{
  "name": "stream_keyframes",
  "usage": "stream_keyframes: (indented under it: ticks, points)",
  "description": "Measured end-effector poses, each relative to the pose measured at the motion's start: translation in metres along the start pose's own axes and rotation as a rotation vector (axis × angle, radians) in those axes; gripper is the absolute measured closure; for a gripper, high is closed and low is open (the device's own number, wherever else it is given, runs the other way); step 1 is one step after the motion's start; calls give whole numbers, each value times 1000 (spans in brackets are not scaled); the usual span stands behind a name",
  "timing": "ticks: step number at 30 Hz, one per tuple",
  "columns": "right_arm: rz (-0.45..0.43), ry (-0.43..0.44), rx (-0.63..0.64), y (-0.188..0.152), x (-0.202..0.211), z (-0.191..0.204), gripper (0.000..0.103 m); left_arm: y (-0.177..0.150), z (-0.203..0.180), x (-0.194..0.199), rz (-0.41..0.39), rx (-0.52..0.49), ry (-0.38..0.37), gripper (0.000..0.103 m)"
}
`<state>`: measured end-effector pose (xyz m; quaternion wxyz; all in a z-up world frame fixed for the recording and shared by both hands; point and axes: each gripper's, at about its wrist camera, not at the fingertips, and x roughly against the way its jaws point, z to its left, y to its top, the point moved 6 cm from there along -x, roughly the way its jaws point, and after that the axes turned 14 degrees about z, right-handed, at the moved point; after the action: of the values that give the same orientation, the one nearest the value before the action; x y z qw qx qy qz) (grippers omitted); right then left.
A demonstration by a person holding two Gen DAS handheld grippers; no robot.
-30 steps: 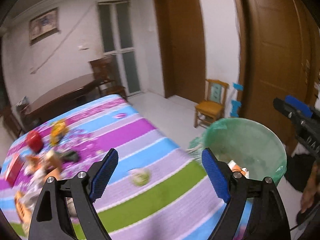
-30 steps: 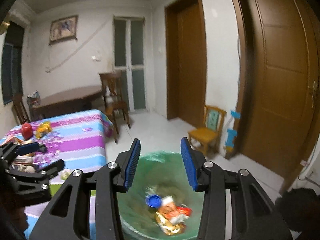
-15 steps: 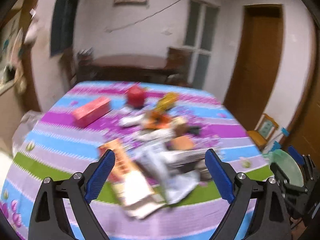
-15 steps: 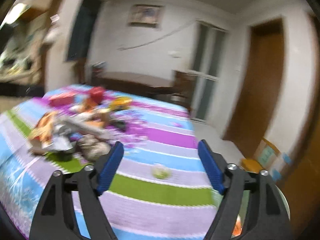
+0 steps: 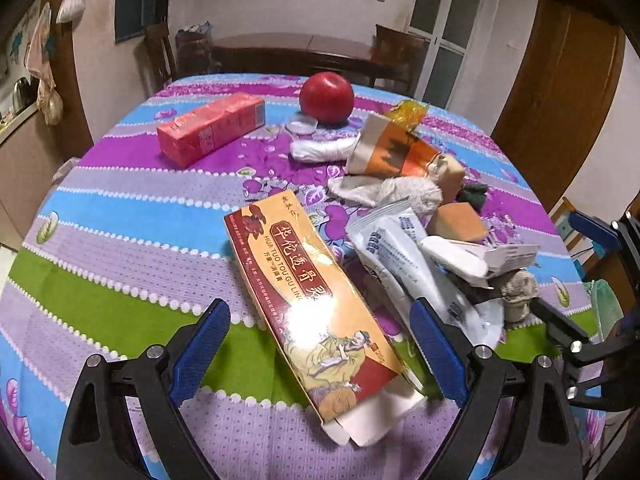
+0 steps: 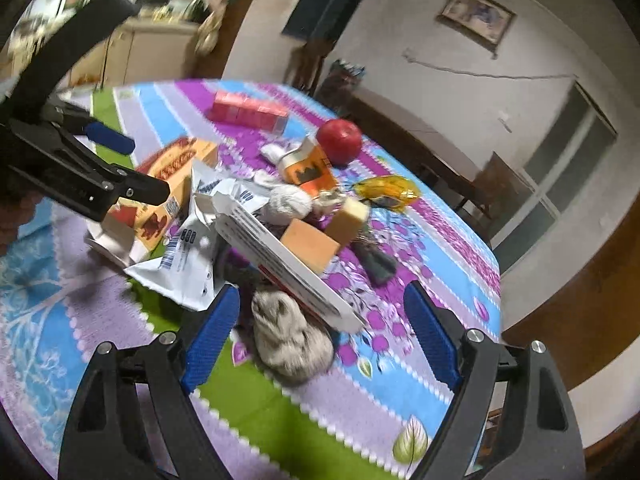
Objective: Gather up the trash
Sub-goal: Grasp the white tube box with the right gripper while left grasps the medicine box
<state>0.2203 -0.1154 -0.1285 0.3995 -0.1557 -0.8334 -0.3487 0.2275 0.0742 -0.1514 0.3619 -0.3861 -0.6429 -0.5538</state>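
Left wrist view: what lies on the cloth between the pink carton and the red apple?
In the left wrist view, a small white lid lies just by the red apple; otherwise bare tablecloth separates it from the pink carton.

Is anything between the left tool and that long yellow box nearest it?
Nothing visible. The left tool is open with the yellow box lying directly between its fingers on the tablecloth. A white plastic packet lies close beside the box's right edge, near the right finger, so it may get pinched too.
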Motion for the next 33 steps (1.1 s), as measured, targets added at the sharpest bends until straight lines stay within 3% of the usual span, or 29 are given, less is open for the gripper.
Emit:
stream_keyframes:
  ticks: [4,6,8,10,11,14,26,33]
  points:
    - [49,6,27,14,-18,5,31,3,-3,-21,40,1,9,12]
    - [77,15,33,19,-25,8,39,4,-3,-31,60,2,16,12]
    - [105,23,43,21,-31,11,55,4,-2,-34,54,6,20,13]
    - [110,20,54,21,-33,13,58,5,-1,-34,42,14,18,18]
    - [110,18,58,22,-32,14,60,5,0,-33,35,17,17,27]
    - [74,31,40,25,-19,13,72,5,4,-30,28,23,-18,34]
    - [-85,261,-220,17,50,-30,74,0,25,25,-90,55,-1,37]
    - [-176,308,-353,3,91,-56,79,-3,13,58,-172,10,27,37]
